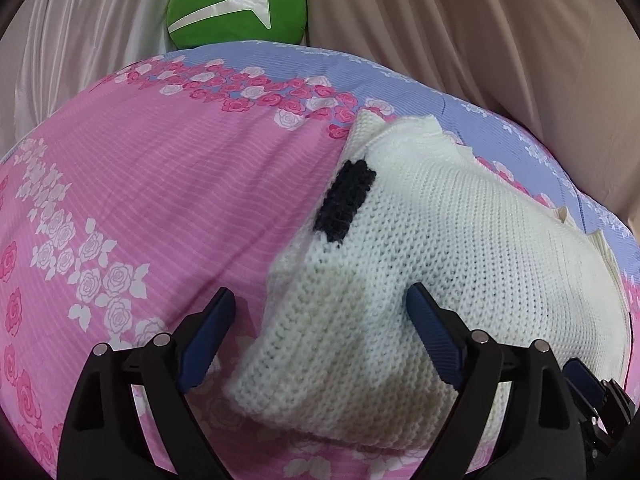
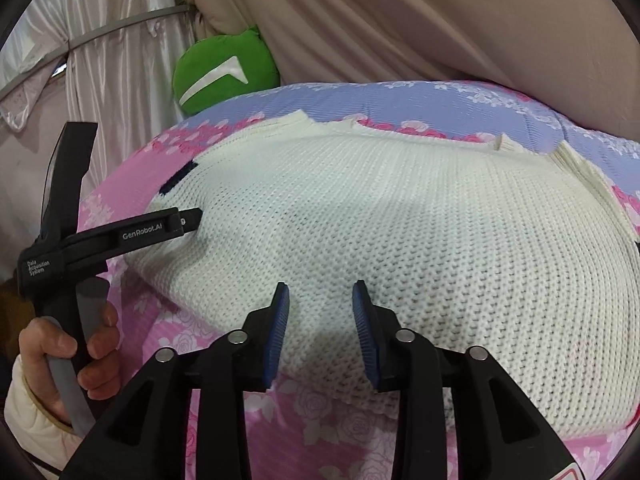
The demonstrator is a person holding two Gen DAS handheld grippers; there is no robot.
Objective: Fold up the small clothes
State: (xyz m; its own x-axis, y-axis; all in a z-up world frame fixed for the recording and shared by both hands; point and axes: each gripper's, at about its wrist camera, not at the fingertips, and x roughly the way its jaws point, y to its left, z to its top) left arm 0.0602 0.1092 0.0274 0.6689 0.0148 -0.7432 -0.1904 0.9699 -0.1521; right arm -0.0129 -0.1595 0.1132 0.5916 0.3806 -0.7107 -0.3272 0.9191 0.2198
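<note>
A small white knit sweater point(image 1: 460, 232) point(image 2: 400, 220) lies flat on a pink and blue floral bed cover point(image 1: 160, 184). It has a black knitted patch point(image 1: 346, 200) near its left edge. My left gripper point(image 1: 320, 290) stands wide open over the sweater's near left corner. One finger is over the bed cover and the other over the knit, and neither pad presses on the cloth. My right gripper point(image 2: 320, 285) is partly open above the sweater's near edge, with flat knit showing in the gap. A hand point(image 2: 92, 344) holds the left gripper's handle.
A green round cushion point(image 1: 240, 4) point(image 2: 224, 72) sits at the far edge of the bed. Beige and white curtains point(image 1: 480, 20) hang close behind it. The bed cover point(image 2: 320, 420) spreads bare to the left of the sweater and in front of it.
</note>
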